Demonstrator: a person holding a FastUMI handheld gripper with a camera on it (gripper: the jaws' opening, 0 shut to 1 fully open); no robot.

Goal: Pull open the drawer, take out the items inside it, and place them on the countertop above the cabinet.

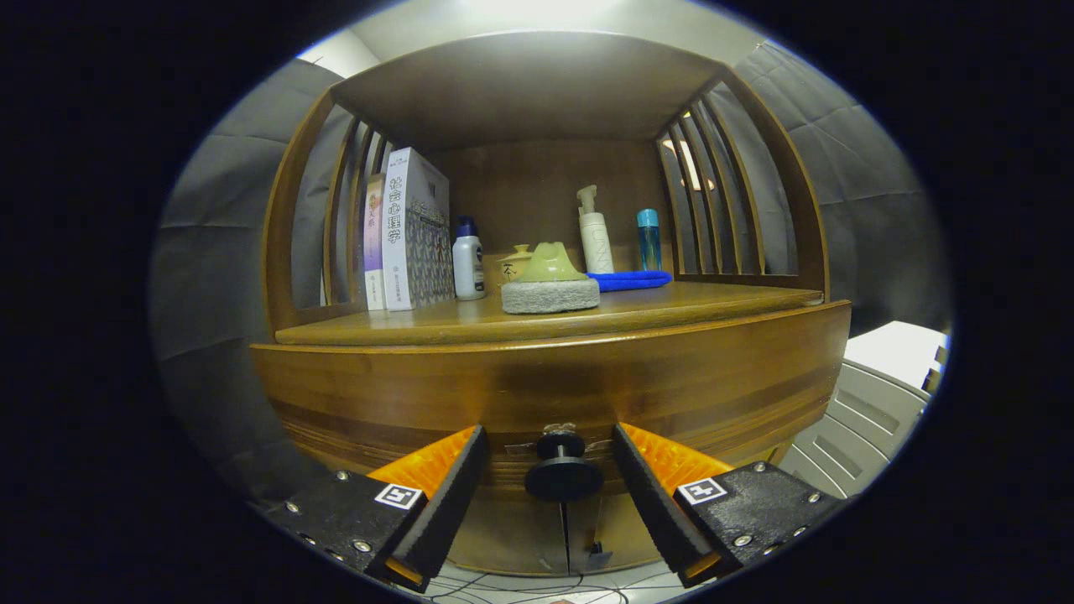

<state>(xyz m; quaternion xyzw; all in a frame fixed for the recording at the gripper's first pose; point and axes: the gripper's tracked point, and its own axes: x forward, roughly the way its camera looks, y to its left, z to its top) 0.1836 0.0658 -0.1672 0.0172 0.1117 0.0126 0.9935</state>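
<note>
Drawer (545, 394), the wide wooden front under the counter (671, 304), looks fully shut; its face runs flush below the counter's lip, and nothing of what it holds can be seen. Taking the drawer's black knob (563, 470) as the landmark: the cabinet's shelf bay rises above and behind it, the counter lies just above the drawer front, and on that counter stand books (407, 231) up and to the left of the knob, a white bottle (468, 264) beside them, a scrub sponge with a green handle (550, 283) almost straight above the knob near the counter's front edge, then a pump bottle (594, 235), a blue bottle (648, 239) and a folded blue cloth (633, 280) up and to the right.

The claw (550, 478) is spread open, holding nothing, with one finger to each side of the knob and a clear gap on both sides. The knob sits between the fingertips, its stem pointing straight out of the drawer front toward the claw. The claw is level and square to the drawer face. Judging by this, the next move is closing on the knob, then a straight pull back along the stem's axis.
</note>
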